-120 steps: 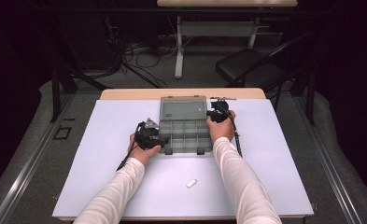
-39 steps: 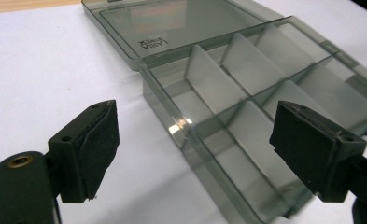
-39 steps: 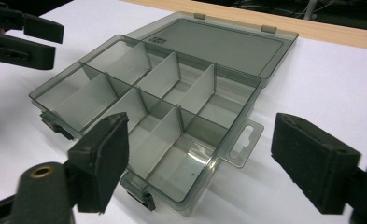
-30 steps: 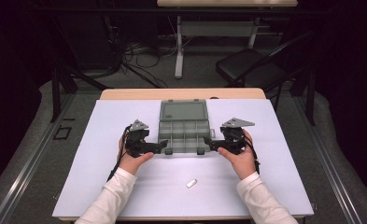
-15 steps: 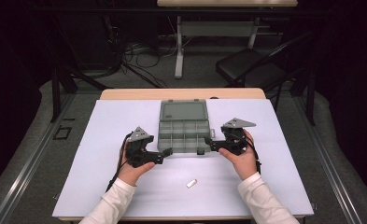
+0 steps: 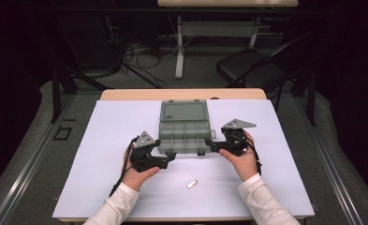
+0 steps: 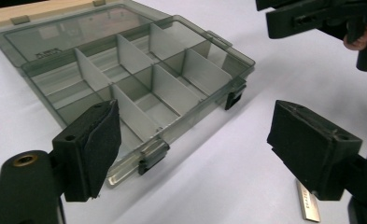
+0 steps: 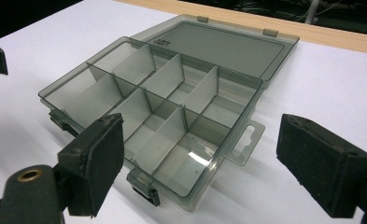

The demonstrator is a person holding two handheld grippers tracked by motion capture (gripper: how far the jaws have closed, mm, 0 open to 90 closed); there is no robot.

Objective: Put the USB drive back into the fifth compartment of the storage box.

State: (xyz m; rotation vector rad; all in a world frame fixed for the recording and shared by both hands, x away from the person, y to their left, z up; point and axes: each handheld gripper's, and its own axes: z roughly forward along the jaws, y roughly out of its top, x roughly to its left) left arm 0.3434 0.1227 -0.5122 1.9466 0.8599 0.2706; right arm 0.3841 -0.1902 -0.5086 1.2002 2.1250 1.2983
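Organizer box [image 6: 185, 132], clear grey w/ dividers, sits mid white surface [image 6: 102, 140], lid flat open behind it. L gripper [image 6: 168, 161] at box's near-left corner, jaws apart, just been closing a bit, nothing gripped. R gripper [image 6: 209, 144] at the box's right edge, jaws released, nothing btwn them. Small metal tag [image 6: 192, 184] lies nearer the person, apart from box.

Compartment box [image 7: 125, 84]: far left corner of the lid cut off by the top edge in the left gripper view; print on the lid too small to be read.

Small metal piece [image 7: 308, 205]: partly hidden behind 1 jaw.

Table [image 6: 102, 197]: near edge partly covered by 2 sleeves.
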